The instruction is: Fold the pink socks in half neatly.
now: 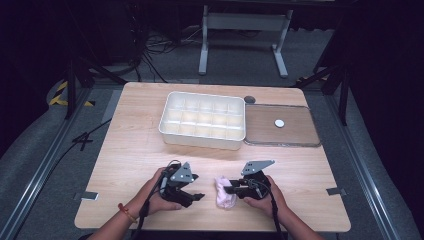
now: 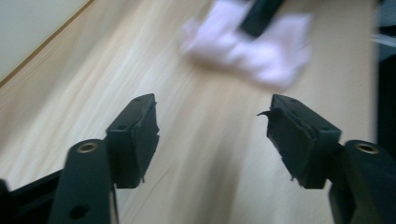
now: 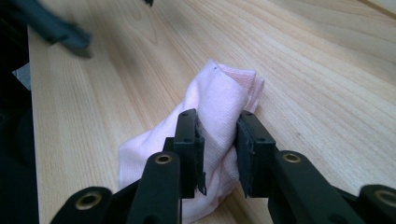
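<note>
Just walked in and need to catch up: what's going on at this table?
A person works with a gripper in each hand. The right gripper is pinching a bunched pink cloth that lies on the wooden table. The left gripper is open, with nothing between its jaws, beside the cloth. A white compartment tray and a brown board sit farther back.

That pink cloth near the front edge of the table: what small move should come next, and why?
Probably lift it a little. The right tool pinches the pink cloth, which lies bunched on the table; the left tool stands open beside it, holding nothing. The compartment tray waits farther back.
</note>
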{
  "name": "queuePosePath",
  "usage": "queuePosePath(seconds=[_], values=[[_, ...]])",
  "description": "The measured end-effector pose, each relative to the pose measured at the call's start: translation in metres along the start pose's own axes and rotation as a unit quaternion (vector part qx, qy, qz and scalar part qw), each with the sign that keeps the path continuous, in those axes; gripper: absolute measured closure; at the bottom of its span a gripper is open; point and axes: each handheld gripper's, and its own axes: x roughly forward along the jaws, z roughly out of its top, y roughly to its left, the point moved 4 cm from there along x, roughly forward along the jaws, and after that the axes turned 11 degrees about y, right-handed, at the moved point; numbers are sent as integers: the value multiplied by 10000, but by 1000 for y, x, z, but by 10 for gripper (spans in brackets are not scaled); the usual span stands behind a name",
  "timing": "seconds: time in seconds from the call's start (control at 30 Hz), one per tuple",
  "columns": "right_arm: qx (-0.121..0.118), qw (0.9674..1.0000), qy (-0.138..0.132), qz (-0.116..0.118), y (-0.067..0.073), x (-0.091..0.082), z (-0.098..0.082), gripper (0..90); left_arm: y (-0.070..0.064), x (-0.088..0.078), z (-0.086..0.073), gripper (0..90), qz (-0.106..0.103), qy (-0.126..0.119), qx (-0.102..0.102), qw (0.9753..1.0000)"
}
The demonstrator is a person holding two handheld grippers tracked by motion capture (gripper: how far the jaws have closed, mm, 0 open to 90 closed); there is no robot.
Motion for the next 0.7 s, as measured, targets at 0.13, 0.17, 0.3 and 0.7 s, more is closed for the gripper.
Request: queuePosePath(seconds=[0.13, 0.17, 0.3, 0.7], values=[[10, 10000, -30, 26, 0, -3, -1, 724, 17, -2, -25, 258, -2, -119, -438, 9990], [-18, 10000, -55, -4, 0, -4, -1, 725, 20, -3, -30, 239, 42, -154, -467, 9988], [-66, 9997, -179, -141, -2, -12, -1, 727, 30, -4, -41, 229, 117, -223, -611, 9978], [-206, 9977, -385, -517, -9, -32, -3, 729, 33, 11, -48, 193, 309, -169, -533, 9980]])
